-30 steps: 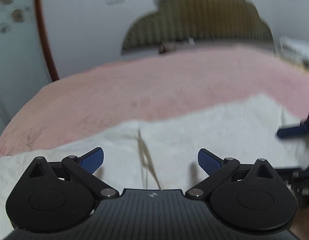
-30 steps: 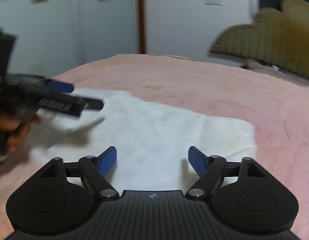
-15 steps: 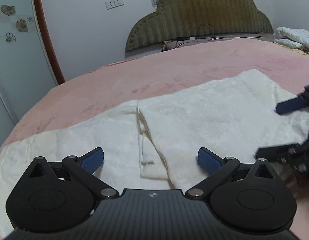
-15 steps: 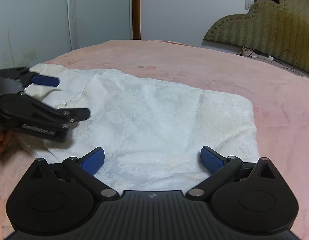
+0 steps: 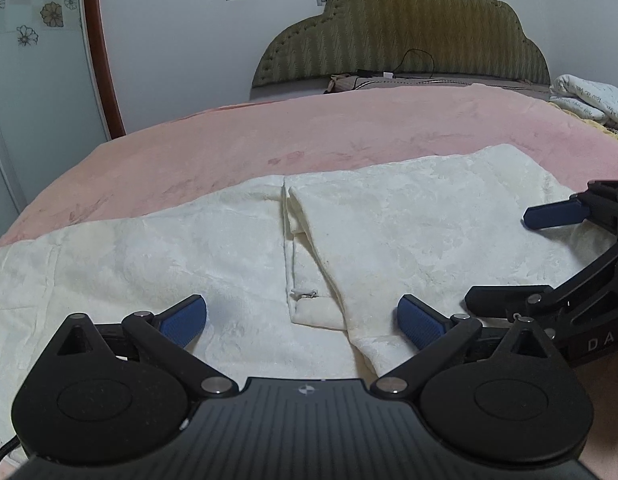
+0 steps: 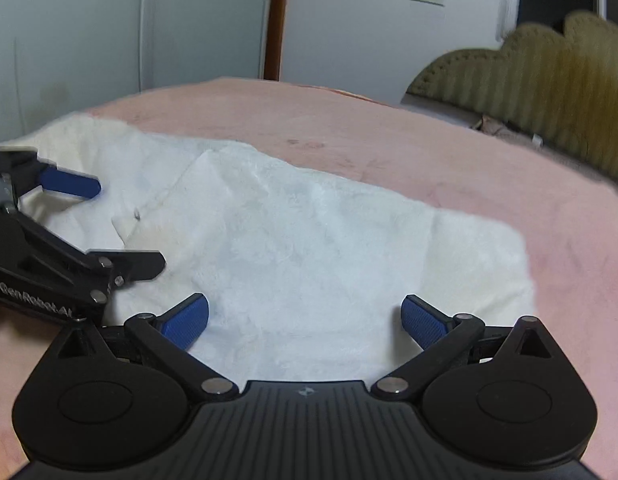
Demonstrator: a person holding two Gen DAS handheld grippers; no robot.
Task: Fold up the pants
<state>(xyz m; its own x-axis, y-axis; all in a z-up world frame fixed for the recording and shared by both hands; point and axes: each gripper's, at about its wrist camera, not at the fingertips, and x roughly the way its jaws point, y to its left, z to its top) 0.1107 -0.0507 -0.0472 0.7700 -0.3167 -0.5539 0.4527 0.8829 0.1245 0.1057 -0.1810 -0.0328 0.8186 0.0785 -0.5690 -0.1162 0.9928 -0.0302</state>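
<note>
Cream white pants (image 5: 409, 232) lie spread flat on the pink bed (image 5: 309, 136), one part folded over at the middle with a seam and small tie (image 5: 305, 294). They also show in the right wrist view (image 6: 309, 248). My left gripper (image 5: 301, 320) is open and empty, low over the near edge of the pants at the fold. My right gripper (image 6: 305, 320) is open and empty over the right part of the pants. Each gripper shows in the other's view: the right gripper (image 5: 549, 256) at the right edge, the left gripper (image 6: 89, 224) at the left edge.
A green padded headboard (image 5: 401, 36) stands at the far end of the bed. A folded white blanket (image 5: 589, 96) lies at the far right. A cable and small items (image 5: 373, 76) lie by the headboard. White walls and a brown door frame (image 5: 101, 48) stand to the left.
Both grippers have pulled back and risen over the pants, so more of the cloth shows. The right gripper's jaws have opened wider. Neither holds anything.
</note>
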